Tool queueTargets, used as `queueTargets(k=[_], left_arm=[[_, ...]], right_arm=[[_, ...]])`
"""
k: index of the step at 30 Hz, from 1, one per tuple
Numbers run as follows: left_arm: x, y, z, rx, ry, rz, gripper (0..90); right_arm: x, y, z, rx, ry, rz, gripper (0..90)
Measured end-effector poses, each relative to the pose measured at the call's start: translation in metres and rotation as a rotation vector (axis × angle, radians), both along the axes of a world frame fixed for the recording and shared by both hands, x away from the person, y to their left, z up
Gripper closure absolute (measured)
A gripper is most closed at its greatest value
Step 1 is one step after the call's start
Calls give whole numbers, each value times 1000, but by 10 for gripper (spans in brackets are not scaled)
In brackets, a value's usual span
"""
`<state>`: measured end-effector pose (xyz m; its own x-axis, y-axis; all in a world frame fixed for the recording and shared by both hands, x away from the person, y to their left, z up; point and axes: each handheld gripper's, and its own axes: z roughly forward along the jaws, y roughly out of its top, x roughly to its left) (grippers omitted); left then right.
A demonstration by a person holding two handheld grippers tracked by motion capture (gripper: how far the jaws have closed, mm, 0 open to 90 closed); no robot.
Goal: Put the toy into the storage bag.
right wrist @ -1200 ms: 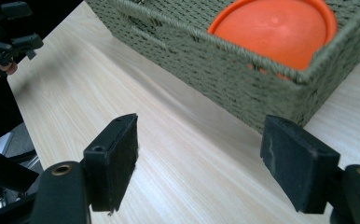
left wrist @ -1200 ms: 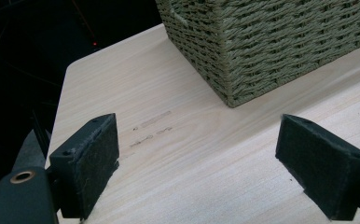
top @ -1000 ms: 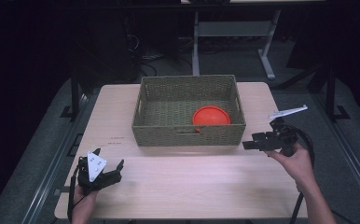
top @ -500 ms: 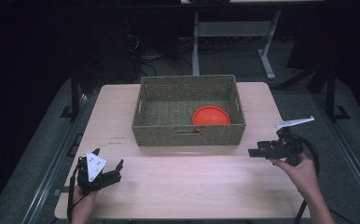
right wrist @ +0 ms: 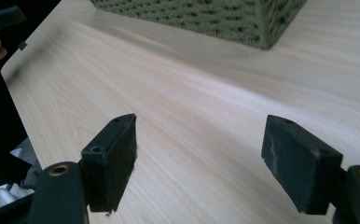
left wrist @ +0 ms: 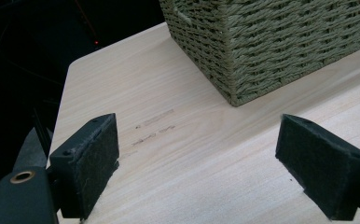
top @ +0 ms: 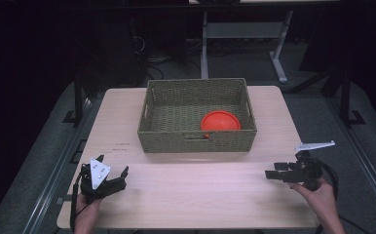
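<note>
The right gripper point(top: 275, 174) has been drawn back from the woven basket's point(top: 196, 140) right front corner toward the near right edge of the table point(top: 186, 190), and lowered close to the tabletop. Its jaws are now pointed leftward across the table, spread wide with nothing between them.

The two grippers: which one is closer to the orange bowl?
The right gripper. The orange bowl lies in the basket's right end, far from the left gripper.
</note>
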<state>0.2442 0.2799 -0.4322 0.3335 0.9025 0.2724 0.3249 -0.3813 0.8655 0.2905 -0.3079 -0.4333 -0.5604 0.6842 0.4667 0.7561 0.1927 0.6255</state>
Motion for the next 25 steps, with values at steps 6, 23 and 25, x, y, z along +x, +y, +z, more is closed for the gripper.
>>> queueTargets(k=[6,23,25], left_arm=[[0,0,0,2,-2,-4,128],[-1,-2,1,7,0,-18,128],[-1,-2,1,11,-2,-23,128]], right_arm=[[-11,-6,-9,14,1,-20,252],[-63,-7,-31,9,-87,-111,225],[-67,-7,-28,56,-122,-109,221]])
